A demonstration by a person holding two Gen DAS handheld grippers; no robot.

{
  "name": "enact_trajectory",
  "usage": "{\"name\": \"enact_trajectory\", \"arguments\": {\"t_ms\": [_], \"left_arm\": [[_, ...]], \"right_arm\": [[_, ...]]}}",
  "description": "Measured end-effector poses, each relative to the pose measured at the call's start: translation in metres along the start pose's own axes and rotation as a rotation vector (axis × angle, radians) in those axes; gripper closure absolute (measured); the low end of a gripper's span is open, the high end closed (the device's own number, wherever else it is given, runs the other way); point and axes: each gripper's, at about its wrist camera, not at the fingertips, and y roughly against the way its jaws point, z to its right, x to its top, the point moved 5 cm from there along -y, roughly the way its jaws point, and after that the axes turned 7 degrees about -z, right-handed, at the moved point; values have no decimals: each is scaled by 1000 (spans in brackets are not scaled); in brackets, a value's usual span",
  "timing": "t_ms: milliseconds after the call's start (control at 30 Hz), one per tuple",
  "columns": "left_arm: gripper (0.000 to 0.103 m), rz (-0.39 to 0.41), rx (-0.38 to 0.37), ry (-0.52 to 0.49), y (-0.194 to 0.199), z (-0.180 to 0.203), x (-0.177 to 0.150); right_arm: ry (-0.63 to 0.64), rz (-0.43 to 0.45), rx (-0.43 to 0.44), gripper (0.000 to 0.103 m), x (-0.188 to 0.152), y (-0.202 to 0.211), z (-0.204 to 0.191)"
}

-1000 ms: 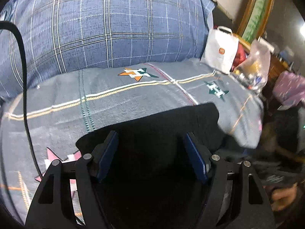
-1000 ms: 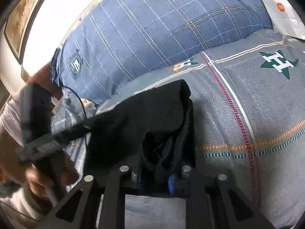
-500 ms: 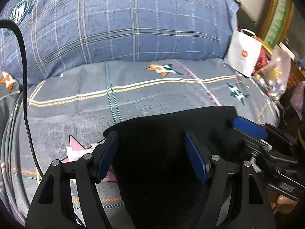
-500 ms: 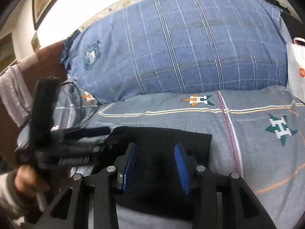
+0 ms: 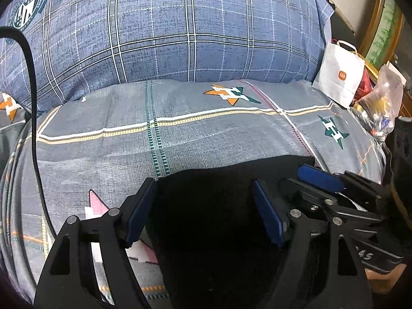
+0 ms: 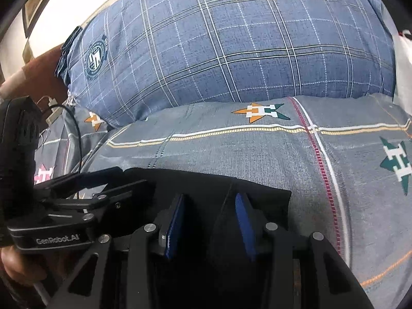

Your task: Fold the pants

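Black pants (image 5: 211, 219) lie folded flat on the grey star-print bedsheet (image 5: 206, 134). My left gripper (image 5: 203, 184) hovers over their left part, jaws wide and still opening, blue pads clear of the cloth. My right gripper (image 6: 209, 198) sits over the right part of the pants (image 6: 267, 198), open, with only a low ridge of cloth beside its right pad. The two grippers are side by side: the right one's blue pad shows at the right of the left wrist view, and the left gripper (image 6: 128, 179) at the left of the right wrist view.
A big blue plaid pillow (image 5: 180, 38) fills the back. A white paper bag (image 5: 340, 77) and a plastic bag of small items (image 5: 381, 103) stand at the bed's right edge. A black cable (image 5: 33, 128) runs down the left. A hand (image 6: 15, 265) holds the left gripper.
My right gripper has let go of the bunched cloth and swung in beside the left one. The pants now lie flat. The left gripper shifted slightly and its jaws spread a little.
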Motion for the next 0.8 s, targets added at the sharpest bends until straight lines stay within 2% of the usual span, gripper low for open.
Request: {"name": "enact_trajectory", "arguments": {"t_ms": [133,400,633,800], "left_arm": [[26,6,9,-1,14,2,-5],[26,40,29,-22,39,9,-25],[26,-11,33,-16,28,13,-45],[26,-13,50,-9,19,15,-51]], "right_arm": [[13,16,6,63,-9,29,-10],[78,-29,-67,63,-47,48,-19],[27,-34,-59,63,-68,51,-10],[49,-29,-87,60,-77,42,-11]]}}
